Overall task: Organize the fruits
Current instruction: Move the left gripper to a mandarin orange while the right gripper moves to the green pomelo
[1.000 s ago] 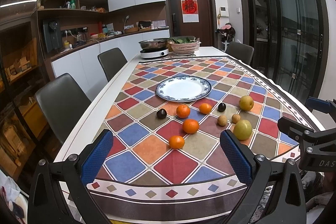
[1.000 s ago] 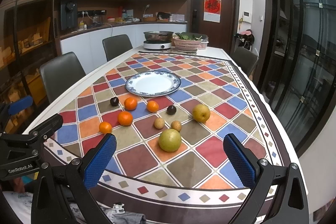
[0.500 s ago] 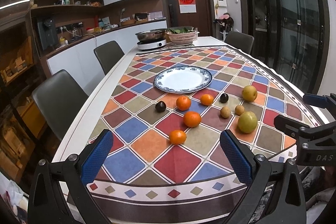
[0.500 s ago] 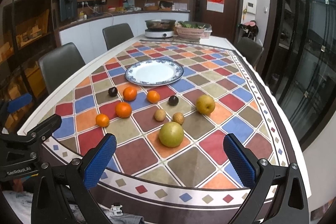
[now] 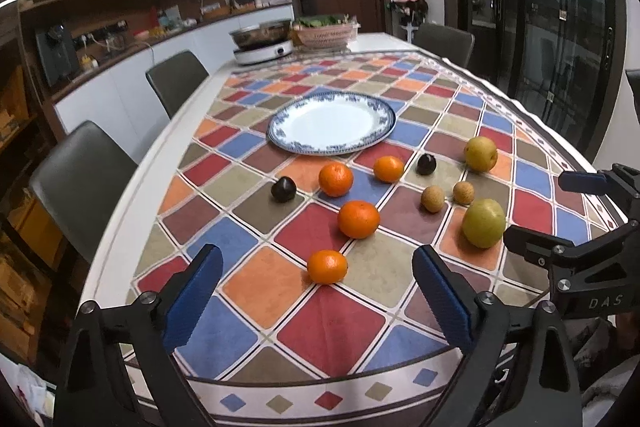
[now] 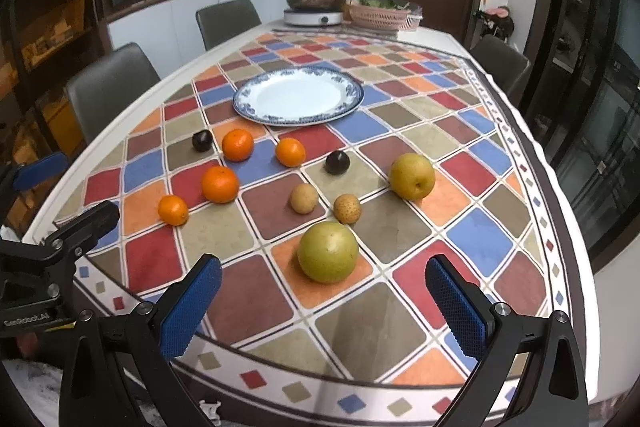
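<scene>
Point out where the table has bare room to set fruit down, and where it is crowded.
Free: the plate, which holds nothing; the cloth beyond it up to the cooker; the cloth right of the yellow pear. Crowded: the band below the plate, with oranges, dark plums and small brown fruits.

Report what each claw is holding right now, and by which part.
Nothing is held. The left claw, its jaws closing, has only the tablecloth between them; the right claw stands open and empty. All fruit lies untouched, including the nearest orange.
</scene>
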Demonstrator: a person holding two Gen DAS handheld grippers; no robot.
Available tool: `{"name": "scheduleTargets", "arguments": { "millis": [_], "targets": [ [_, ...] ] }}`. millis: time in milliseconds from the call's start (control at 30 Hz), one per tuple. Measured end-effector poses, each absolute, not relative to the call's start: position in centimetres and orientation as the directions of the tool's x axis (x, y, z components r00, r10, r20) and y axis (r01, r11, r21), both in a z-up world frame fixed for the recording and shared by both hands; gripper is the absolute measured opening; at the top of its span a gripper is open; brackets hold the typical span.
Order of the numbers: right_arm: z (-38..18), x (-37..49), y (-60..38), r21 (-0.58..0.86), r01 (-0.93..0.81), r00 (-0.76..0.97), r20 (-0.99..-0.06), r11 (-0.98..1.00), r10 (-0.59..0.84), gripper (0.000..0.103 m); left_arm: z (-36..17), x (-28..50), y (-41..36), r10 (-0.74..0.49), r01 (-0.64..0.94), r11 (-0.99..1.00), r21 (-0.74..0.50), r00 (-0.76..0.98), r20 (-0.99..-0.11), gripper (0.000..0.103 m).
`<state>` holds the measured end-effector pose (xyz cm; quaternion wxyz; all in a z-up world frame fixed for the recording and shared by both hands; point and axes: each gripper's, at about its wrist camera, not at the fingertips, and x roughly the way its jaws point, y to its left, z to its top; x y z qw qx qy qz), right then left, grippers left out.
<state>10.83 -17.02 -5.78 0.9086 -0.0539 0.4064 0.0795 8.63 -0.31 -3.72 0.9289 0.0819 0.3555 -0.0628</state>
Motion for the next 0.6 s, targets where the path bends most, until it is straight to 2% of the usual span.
{"name": "scheduleTargets", "arguments": {
  "millis": [200,367,600],
  "targets": [
    [-7.2,13.7,-17.0,-0.035,-0.185,0.601,-0.795,0.982,0.085,0.102,-5.8,11.6,-0.5,-0.078,0.197,0.978,0.072,0.659,-0.748,0.085],
    [-8.6,15.2,-17.1,-0.011,-0.186,0.544,-0.834,0.983,0.094,0.093,-7.2,13.1,-0.7,-0.092,0.213,0.976,0.051,0.611,-0.787,0.08],
    [-10.3,16.7,-17.3,0.018,-0.181,0.474,-0.874,0.983,0.103,0.075,-9.3,14.6,-0.9,-0.115,0.237,0.971,0.022,0.547,-0.829,0.063]
  ]
}}
